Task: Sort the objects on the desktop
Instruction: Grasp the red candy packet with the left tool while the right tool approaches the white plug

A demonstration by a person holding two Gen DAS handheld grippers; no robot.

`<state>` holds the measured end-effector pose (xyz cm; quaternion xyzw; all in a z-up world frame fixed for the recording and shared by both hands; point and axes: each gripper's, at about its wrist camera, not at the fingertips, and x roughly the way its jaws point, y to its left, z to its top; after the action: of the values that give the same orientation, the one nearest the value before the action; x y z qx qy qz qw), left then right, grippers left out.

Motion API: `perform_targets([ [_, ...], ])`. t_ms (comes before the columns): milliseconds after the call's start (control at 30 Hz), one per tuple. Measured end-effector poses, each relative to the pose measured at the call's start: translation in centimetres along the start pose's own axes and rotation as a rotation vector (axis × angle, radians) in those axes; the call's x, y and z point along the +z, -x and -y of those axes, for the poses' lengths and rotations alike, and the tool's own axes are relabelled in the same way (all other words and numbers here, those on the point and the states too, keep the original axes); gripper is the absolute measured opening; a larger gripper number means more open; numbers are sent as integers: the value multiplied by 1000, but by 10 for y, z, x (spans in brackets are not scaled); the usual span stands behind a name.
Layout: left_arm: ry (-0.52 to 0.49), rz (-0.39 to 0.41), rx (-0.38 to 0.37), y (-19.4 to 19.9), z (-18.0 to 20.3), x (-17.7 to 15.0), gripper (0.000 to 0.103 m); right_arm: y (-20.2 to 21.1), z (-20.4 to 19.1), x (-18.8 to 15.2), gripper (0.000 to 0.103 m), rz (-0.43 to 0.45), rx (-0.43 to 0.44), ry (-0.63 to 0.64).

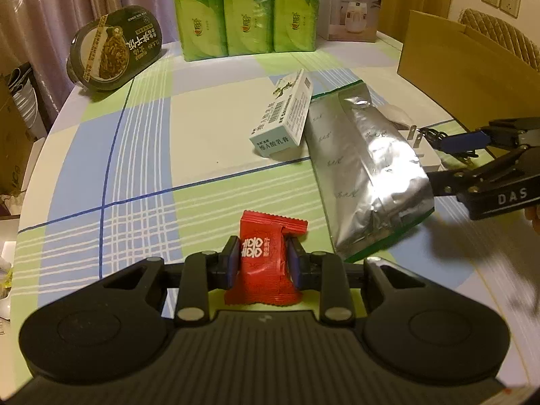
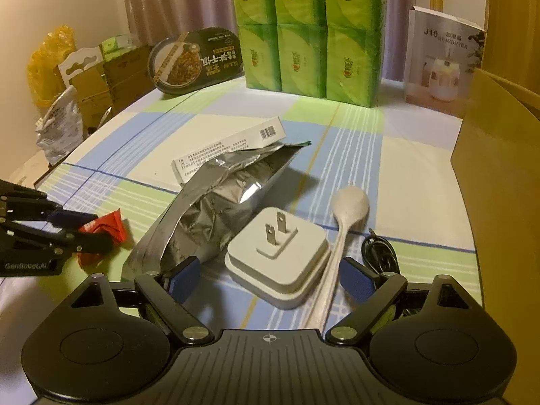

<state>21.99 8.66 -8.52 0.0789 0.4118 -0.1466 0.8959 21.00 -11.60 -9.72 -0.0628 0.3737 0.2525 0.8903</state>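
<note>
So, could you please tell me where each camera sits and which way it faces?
Left wrist: on the left gripper, angled down at the table; its fingers pinch a red candy; right gripper at right.
Right wrist: on the open right gripper, over a white plug and spoon.
Shared: silver bag, candy, green tissue packs.

Each hand-held gripper (image 1: 263, 263) is matte black with blue pads (image 2: 354, 278), silver pivot screws and white lettering.

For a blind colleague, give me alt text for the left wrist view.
The left tool is shut on a red candy packet above a checked tablecloth. Beyond lie a silver foil bag and a small white box.
</note>
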Motion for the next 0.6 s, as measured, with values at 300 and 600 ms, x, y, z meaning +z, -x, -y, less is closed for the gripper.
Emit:
perform_targets([
  [300, 23, -1, 9, -1, -5, 1, 25, -16, -8, 8, 69, 0, -66, -2],
  [600, 5, -11, -3, -2, 0, 1, 25, 1, -9, 1, 58, -29, -75, 42],
])
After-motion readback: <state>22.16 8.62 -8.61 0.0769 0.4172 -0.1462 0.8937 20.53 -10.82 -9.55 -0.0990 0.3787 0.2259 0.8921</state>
